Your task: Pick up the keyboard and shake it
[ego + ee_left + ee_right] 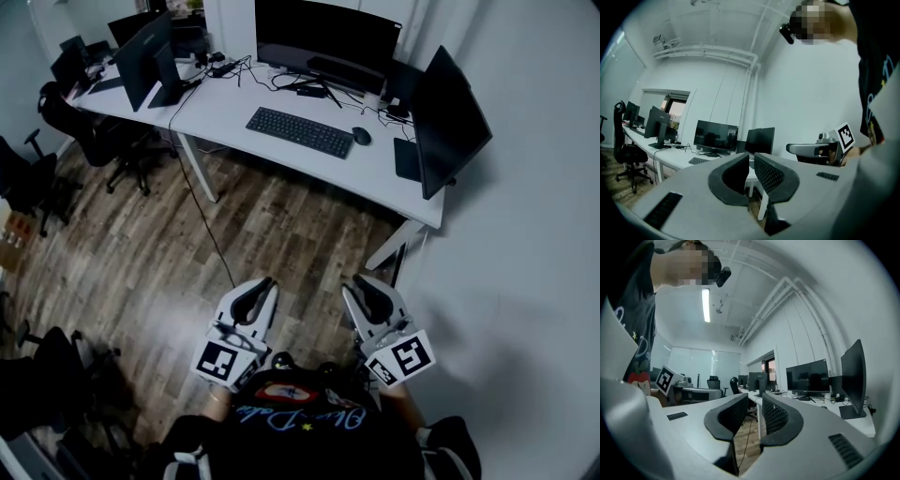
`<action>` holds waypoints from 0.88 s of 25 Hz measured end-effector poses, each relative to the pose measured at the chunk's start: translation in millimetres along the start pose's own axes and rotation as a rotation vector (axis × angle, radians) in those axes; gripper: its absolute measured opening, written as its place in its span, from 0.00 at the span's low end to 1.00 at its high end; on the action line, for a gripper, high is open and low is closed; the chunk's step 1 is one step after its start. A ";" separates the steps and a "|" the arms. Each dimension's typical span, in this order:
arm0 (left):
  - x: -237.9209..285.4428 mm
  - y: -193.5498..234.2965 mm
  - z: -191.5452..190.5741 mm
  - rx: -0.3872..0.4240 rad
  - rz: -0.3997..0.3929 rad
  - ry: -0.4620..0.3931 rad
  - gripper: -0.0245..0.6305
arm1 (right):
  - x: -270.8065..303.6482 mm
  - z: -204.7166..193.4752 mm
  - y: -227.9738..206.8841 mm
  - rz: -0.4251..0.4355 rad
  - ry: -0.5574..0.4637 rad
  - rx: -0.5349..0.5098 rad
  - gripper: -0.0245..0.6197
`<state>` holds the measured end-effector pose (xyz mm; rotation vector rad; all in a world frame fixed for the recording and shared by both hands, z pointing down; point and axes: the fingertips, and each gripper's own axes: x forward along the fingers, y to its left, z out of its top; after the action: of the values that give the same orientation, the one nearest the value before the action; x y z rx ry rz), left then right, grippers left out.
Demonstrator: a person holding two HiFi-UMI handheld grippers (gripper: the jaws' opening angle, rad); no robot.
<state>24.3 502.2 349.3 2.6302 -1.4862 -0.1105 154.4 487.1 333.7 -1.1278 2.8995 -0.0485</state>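
Note:
A black keyboard [300,131] lies on the white desk [225,108] in front of a wide dark monitor [328,42], with a black mouse [362,136] at its right end. It shows small and far off in the left gripper view as the keyboard [697,161]. Both grippers hang low over the wood floor, well short of the desk. My left gripper [269,281] [751,158] is shut, its tips together with nothing held. My right gripper [356,284] [755,398] stands open by a narrow gap, and nothing is between its pads.
A second monitor [450,117] stands at the desk's right end beside the white wall. More desks, screens and black office chairs [80,127] fill the left. A cable [211,225] runs across the floor. The desk's white legs [202,173] stand toward me.

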 end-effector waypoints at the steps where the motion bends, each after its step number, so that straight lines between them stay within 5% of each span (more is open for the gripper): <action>1: -0.1 4.7 -1.7 0.000 0.001 0.011 0.06 | 3.9 -2.2 -1.1 -0.005 0.005 0.008 0.13; 13: -5.8 51.3 -15.7 -0.026 -0.030 0.048 0.11 | 39.4 -21.0 9.5 -0.042 0.051 0.035 0.17; 22: 21.8 76.0 -19.4 -0.039 -0.002 0.062 0.15 | 65.0 -18.8 -26.4 -0.056 0.025 0.048 0.20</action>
<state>-26.6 446.0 378.9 2.5797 -1.4469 -0.0572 123.5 424.1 352.4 -1.2095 2.8709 -0.1341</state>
